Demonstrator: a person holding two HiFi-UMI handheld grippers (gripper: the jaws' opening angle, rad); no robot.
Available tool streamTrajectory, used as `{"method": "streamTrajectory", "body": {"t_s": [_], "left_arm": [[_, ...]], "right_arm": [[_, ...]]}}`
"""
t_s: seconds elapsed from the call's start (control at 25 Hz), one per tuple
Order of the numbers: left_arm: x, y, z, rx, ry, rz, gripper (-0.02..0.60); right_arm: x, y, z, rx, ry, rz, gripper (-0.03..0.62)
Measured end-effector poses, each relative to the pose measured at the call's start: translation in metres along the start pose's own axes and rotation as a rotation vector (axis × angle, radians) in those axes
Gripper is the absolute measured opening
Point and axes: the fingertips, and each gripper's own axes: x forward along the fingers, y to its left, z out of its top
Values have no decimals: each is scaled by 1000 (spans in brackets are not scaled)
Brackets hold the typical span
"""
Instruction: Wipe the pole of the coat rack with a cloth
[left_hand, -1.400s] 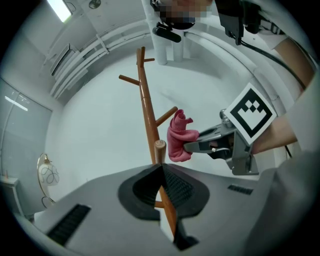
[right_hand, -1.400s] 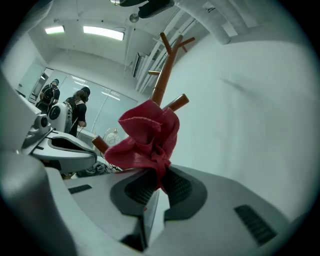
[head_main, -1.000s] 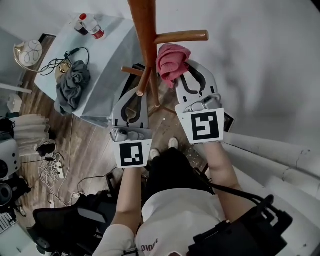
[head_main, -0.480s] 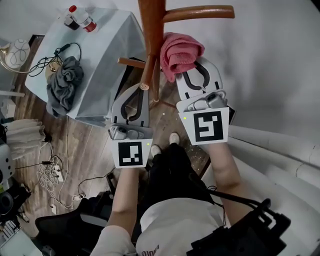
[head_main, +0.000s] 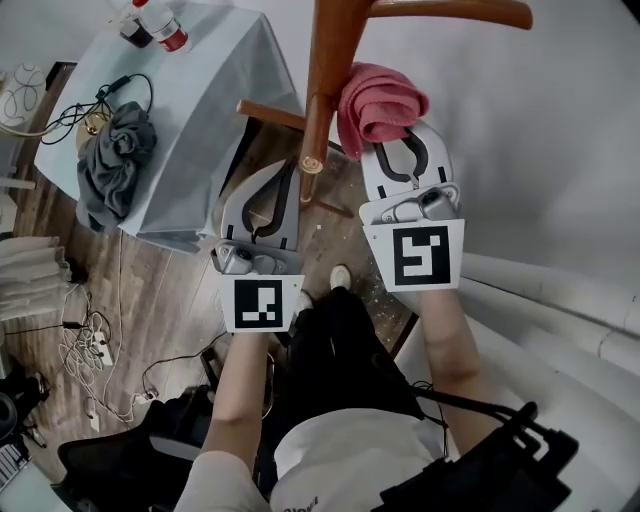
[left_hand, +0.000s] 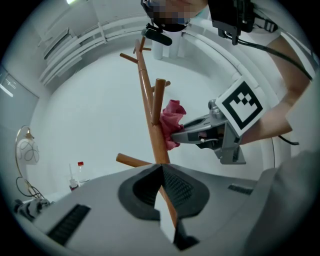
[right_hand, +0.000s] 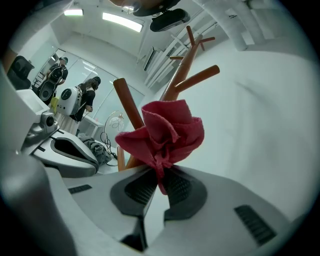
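"Pink cloth (head_main: 380, 105): where is it?"
"Bunched in the right tongs (head_main: 402, 150), which are clenched on its lower fold. It presses against the pole (head_main: 325, 70) of the coat rack."
"And the left tongs (head_main: 283, 178)?"
"Clamped on a thin slanted wooden bar of the same rack, just beside the pole."
"Anything else nearby?"
"On the left, a covered bench (head_main: 215, 110) carries a crumpled grey garment (head_main: 112, 165), cables and bottles."
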Motion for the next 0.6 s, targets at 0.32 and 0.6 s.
{"method": "streamTrajectory", "body": {"t_s": [0.32, 0.6], "left_arm": [[-3, -4, -22, -31, -1, 1, 14], [-2, -12, -46, -37, -6, 16, 14]], "right_arm": [[-3, 12, -27, -192, 108, 51, 48], [-2, 17, -40, -88, 35, -4, 48]]}}
